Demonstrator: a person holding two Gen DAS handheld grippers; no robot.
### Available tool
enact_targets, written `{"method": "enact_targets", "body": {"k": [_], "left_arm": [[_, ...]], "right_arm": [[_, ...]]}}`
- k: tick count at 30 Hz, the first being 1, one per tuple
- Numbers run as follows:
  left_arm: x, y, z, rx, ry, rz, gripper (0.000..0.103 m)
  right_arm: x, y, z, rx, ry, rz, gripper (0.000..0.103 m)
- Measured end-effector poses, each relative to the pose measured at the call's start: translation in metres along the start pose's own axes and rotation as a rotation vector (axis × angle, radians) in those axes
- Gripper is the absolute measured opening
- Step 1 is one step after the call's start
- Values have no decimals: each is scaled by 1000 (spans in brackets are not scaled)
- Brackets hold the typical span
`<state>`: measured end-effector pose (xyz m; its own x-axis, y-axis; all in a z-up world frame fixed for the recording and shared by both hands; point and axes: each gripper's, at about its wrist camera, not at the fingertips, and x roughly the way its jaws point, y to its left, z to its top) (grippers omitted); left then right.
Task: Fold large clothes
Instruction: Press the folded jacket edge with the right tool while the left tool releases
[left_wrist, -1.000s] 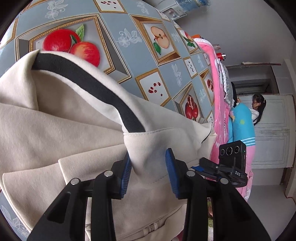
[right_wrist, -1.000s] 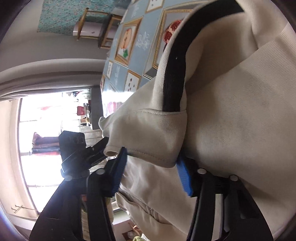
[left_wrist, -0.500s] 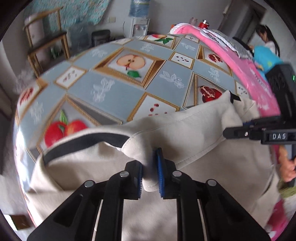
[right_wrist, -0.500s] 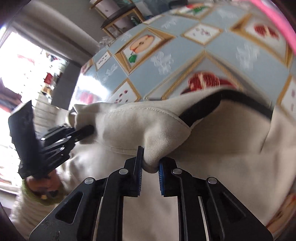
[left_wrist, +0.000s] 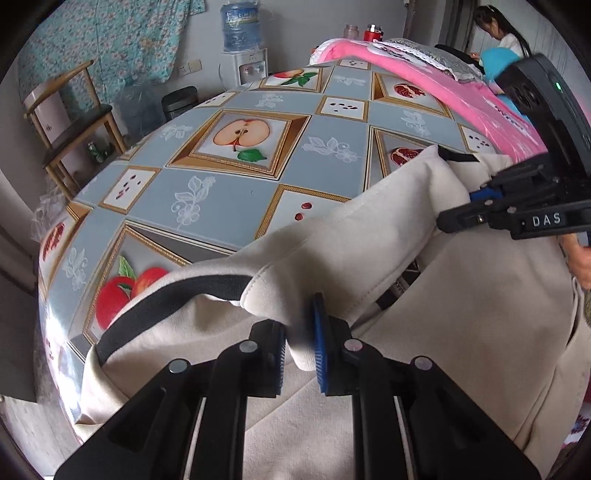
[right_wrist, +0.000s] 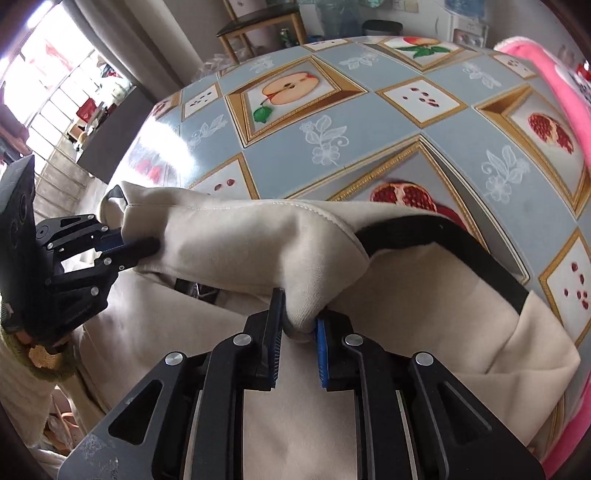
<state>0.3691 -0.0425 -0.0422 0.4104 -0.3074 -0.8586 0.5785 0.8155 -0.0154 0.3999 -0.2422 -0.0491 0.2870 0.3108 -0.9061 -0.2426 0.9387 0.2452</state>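
A large cream garment (left_wrist: 461, 302) with a black band (left_wrist: 177, 299) lies over the near edge of a table with a fruit-print cloth (left_wrist: 236, 184). My left gripper (left_wrist: 299, 350) is shut on a fold of its upper edge. My right gripper (right_wrist: 297, 332) is shut on another fold of the same edge (right_wrist: 236, 236), beside a black band (right_wrist: 443, 240). Each gripper shows in the other's view, the right one (left_wrist: 476, 206) at the right, the left one (right_wrist: 125, 247) at the left. The edge hangs stretched between them.
A pink blanket (left_wrist: 443, 85) lies along the table's far right side. A wooden chair (left_wrist: 74, 122), a water dispenser (left_wrist: 243, 44) and a dark bin (left_wrist: 181, 99) stand beyond the table. A person (left_wrist: 498, 33) is at the back right.
Both grippers have closed on the garment's edge and lifted it. The views have swung level, and the two grippers have drawn apart, stretching the edge.
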Motion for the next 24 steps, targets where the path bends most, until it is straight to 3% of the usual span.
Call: {"method": "enact_targets", "body": {"k": [1, 4, 5, 7, 9, 11, 14, 17, 19, 24], "left_arm": [[1, 0, 1, -4, 3, -3, 13], [1, -4, 2, 13, 4, 12, 13], [1, -6, 2, 20, 2, 16, 13], [1, -6, 1, 22, 1, 19, 13], [1, -6, 1, 23, 1, 19, 13], [1, -7, 1, 33, 2, 24, 13], [1, -9, 1, 43, 0, 38, 13], [1, -10, 1, 36, -2, 43, 13], [1, -10, 2, 31, -2, 40, 13], [0, -4, 2, 13, 0, 31, 16]], "right_arm": [[-1, -3, -1, 21, 7, 7, 18], [-15, -12, -4, 129, 10, -18, 51], [-27, -15, -8, 161, -13, -19, 52], [-50, -18, -16, 187, -61, -57, 51], [-74, -14, -21, 175, -131, -161, 47], [-96, -6, -19, 150, -205, -205, 30], [-103, 13, -5, 93, -253, -124, 21], [-79, 44, 7, 2, -206, -1, 14], [-56, 59, 14, -39, -170, 23, 11], [-5, 48, 17, 38, -69, 106, 3]]}}
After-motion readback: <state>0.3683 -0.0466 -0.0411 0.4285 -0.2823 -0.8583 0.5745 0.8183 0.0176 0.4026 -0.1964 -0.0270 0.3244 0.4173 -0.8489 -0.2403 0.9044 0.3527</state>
